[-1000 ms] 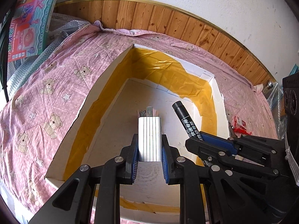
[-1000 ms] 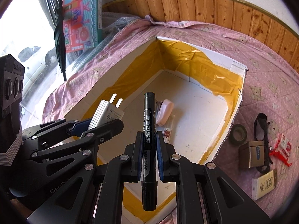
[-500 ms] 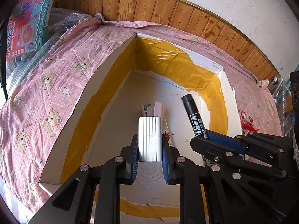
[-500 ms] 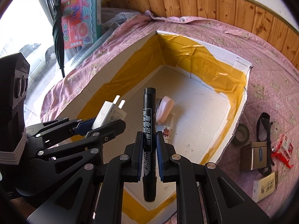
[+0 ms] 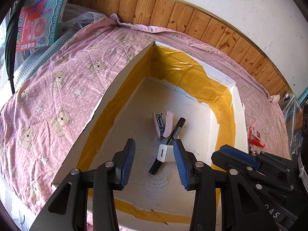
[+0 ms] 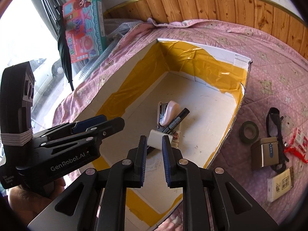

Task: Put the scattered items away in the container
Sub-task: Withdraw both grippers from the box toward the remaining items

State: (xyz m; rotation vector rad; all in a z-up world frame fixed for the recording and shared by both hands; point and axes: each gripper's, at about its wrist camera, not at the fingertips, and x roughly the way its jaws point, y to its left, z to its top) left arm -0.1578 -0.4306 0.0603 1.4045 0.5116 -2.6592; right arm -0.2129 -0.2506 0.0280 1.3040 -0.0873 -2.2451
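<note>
- Our left gripper point(image 5: 154, 163) stands with its jaws spread wide and nothing between them, poised over the near end of the white cardboard box point(image 5: 119, 88) whose inner walls are lined with yellow tape.
- Our right gripper point(image 6: 153, 161) is likewise released, its blue-padded jaws parted and empty, hovering above the same near end of the box point(image 6: 217, 52).
- The white charger plug point(image 5: 164, 153) lies on the box floor, seen just inside the left gripper's right finger; we cannot tell whether it touches the pad. In the right wrist view the charger plug point(image 6: 156, 139) shows just beyond the tips of the right gripper, between them.
- The black marker point(image 5: 173, 134) lies slanted on the box floor, passing under the charger plug, its far tip resting against the pink stapler point(image 5: 166, 124). From the right wrist the marker point(image 6: 176, 122) runs from the plug up alongside the stapler point(image 6: 169, 114).
- Outside the box, on the pink bear-print quilt point(image 6: 279, 57), we see items well apart from both grippers: a dark roll of tape point(image 6: 250, 131), a small metal tin point(image 6: 266, 154), black glasses point(image 6: 275, 129), a red-and-white packet point(image 6: 297, 142) and a pale tissue pack point(image 6: 280, 184).
- A toy washing-machine carton point(image 6: 84, 23) leans at the far left, beyond the quilt.
</note>
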